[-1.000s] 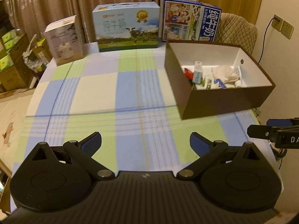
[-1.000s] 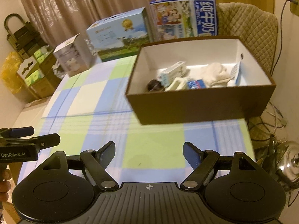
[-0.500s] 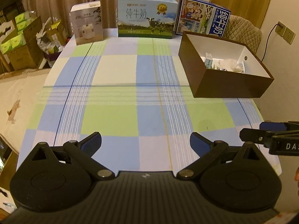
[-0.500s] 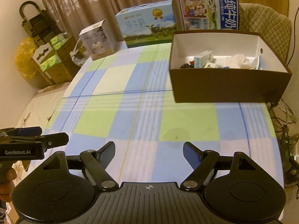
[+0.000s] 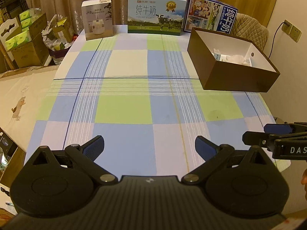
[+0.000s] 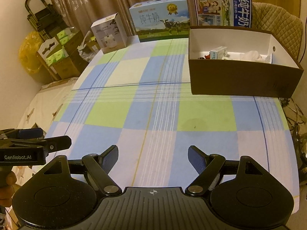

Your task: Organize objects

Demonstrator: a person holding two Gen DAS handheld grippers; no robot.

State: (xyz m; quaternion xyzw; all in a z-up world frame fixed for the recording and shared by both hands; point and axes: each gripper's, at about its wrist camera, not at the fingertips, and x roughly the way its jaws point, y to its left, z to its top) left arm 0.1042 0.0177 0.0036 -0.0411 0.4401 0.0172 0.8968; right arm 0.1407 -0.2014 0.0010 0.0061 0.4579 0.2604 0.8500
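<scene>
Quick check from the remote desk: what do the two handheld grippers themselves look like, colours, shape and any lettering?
Both are matte black. The left gripper and right gripper each have a ribbed body, two round discs, silver pivot pins and blue-padded jaws. White lettering on the sides: "GenRobot.AI" on the left, "DAS" on the right. No cables show.

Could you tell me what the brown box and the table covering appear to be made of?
The brown box looks like matte paperboard: thin straight walls, crisp folded corners, white inside. The table covering seems to be woven cloth, though coated fabric is possible: a checked print, lying flat with a faint crease line and little shine.
</scene>
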